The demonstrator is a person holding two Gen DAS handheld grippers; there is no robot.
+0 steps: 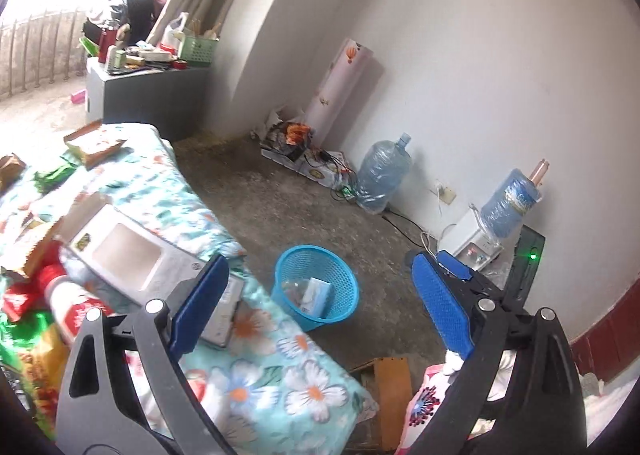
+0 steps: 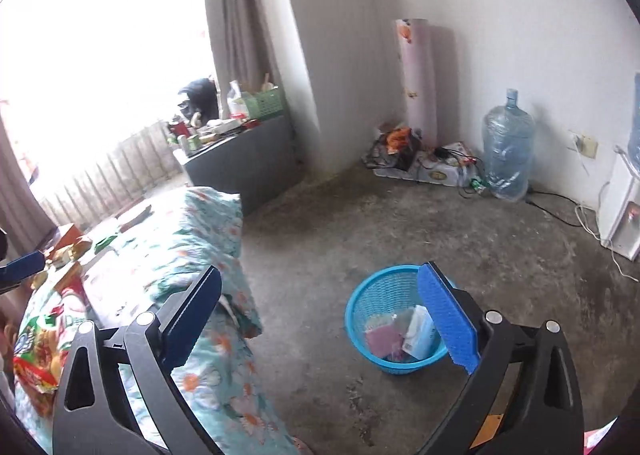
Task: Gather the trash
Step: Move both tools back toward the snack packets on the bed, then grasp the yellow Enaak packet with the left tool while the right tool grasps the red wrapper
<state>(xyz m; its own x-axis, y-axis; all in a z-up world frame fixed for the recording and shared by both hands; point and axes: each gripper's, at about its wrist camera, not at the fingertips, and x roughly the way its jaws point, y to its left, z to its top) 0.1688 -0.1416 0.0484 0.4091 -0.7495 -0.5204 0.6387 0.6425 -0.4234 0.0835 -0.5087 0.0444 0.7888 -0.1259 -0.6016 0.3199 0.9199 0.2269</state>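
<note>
A blue mesh waste basket [image 1: 316,287] stands on the concrete floor beside the bed; it also shows in the right wrist view [image 2: 394,319], holding a white tissue pack [image 2: 418,333] and a pink item [image 2: 384,339]. My left gripper [image 1: 320,295] is open and empty above the bed edge. A grey windowed box [image 1: 128,251] lies on the floral quilt [image 1: 280,367] by its left finger, with snack wrappers [image 1: 36,295] further left. My right gripper [image 2: 324,315] is open and empty, over the floor next to the basket. Wrappers [image 2: 36,355] lie on the bed at left.
Two large water bottles [image 1: 384,175] and a white dispenser [image 1: 476,243] stand along the wall. A cardboard tray with cables [image 2: 424,163] and a rolled mat [image 2: 416,79] fill the corner. A grey cluttered cabinet [image 2: 240,159] stands by the window.
</note>
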